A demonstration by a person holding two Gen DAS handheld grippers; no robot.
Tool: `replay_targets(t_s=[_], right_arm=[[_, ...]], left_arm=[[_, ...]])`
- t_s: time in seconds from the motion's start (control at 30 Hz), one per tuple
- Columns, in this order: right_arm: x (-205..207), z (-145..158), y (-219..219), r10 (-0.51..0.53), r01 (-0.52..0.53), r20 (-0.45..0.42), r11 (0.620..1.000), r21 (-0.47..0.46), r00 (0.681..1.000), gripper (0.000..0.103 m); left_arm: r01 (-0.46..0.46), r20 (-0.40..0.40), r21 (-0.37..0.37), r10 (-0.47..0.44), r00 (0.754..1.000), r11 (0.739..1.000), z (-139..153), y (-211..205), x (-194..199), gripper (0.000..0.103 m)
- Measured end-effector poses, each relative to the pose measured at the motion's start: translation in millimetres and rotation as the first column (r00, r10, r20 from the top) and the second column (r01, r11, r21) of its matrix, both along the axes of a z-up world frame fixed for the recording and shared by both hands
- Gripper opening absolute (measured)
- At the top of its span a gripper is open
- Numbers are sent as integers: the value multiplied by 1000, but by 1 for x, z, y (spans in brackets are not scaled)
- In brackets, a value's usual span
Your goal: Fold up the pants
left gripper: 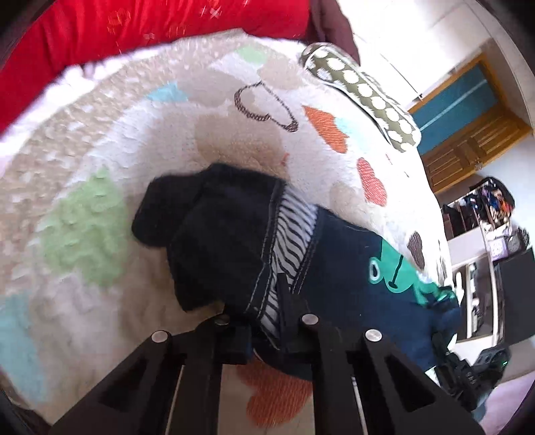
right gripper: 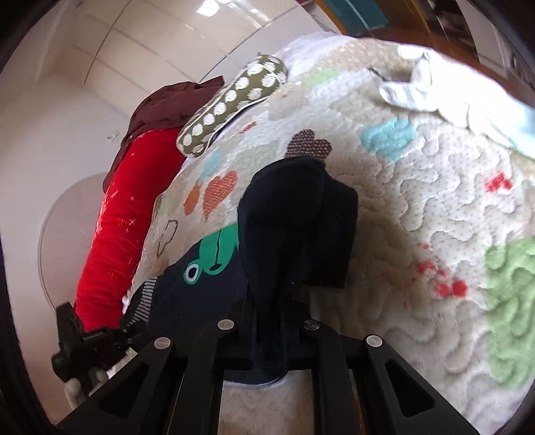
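Note:
Small dark navy pants [left gripper: 227,241] with a striped lining and a green frog patch [left gripper: 391,267] hang bunched above a quilted bedspread [left gripper: 100,140]. My left gripper [left gripper: 267,321] is shut on the pants at the striped waist edge. My right gripper [right gripper: 271,321] is shut on another part of the pants [right gripper: 294,227], with dark cloth drooping forward over its fingers. The frog patch [right gripper: 214,254] shows left of it. The left gripper [right gripper: 83,341] appears at the lower left of the right wrist view; the right gripper [left gripper: 468,371] appears at the lower right of the left wrist view.
A red bolster [left gripper: 150,30] [right gripper: 117,227] lies along the bed's far side. An olive polka-dot pillow [left gripper: 364,90] [right gripper: 234,100] lies near it. White clothes [right gripper: 434,90] lie at the bed's far corner. A wooden cabinet [left gripper: 468,134] and cluttered shelves [left gripper: 485,214] stand beyond the bed.

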State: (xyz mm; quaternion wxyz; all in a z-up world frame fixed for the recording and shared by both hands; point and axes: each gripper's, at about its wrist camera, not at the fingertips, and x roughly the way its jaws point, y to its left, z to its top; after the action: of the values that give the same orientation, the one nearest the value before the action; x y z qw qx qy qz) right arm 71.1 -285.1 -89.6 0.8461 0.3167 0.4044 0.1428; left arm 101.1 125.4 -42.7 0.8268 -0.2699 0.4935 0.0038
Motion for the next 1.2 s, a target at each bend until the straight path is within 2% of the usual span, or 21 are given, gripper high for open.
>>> replay_targets(t_s=[0.17, 0.27, 0.33, 0.4, 0.47, 0.6, 0.67, 0.83, 1.03, 1.07, 1.1, 1.13, 1.2], right_arm=[[-43, 20, -2, 8, -9, 33, 1000, 17, 999, 11], [-71, 21, -7, 3, -4, 38, 999, 36, 999, 12], [-85, 10, -9, 3, -3, 6, 1000, 9, 1000, 17], [-82, -2, -12, -34, 32, -56, 999, -41, 998, 22], [-95, -6, -27, -90, 86, -71, 995, -58, 993, 24], [-118, 13, -51, -184, 182, -6, 977, -111, 983, 32], [-125, 21, -58, -200, 202, 26, 972, -119, 979, 32], [-125, 26, -57, -181, 184, 36, 974, -128, 983, 32], [-97, 0, -56, -161, 160, -21, 985, -62, 987, 35], [-90, -4, -57, -141, 141, -30, 990, -23, 989, 29], [-86, -6, -58, -120, 121, -36, 993, 18, 992, 6], [-85, -4, -57, -96, 97, -27, 993, 61, 995, 2], [-86, 7, -52, -74, 73, 12, 997, 35, 997, 2]], left_arm=[[-16, 42, 6, 16, 999, 1000, 21, -1, -52, 10], [-36, 36, 54, 35, 999, 998, 13, -3, -78, 14], [-35, -2, 81, 35, 999, 996, 0, -4, -86, 14], [-28, -21, 52, 29, 999, 998, -8, 0, -97, 14], [-29, 12, 41, 29, 1000, 999, -1, 5, -114, 15], [-55, 86, 78, 49, 995, 995, 24, 11, -135, 22], [-65, 122, 106, 52, 991, 992, 38, 9, -143, 31], [-7, 173, 173, -23, 985, 985, 57, -16, -150, 47], [85, 148, 184, -113, 982, 979, 49, -48, -145, 48], [93, 147, 191, -122, 982, 977, 49, -52, -145, 48], [102, 146, 205, -134, 980, 973, 48, -58, -145, 48], [111, 144, 221, -145, 979, 969, 47, -63, -144, 48], [123, 137, 243, -160, 978, 962, 44, -73, -142, 48]])
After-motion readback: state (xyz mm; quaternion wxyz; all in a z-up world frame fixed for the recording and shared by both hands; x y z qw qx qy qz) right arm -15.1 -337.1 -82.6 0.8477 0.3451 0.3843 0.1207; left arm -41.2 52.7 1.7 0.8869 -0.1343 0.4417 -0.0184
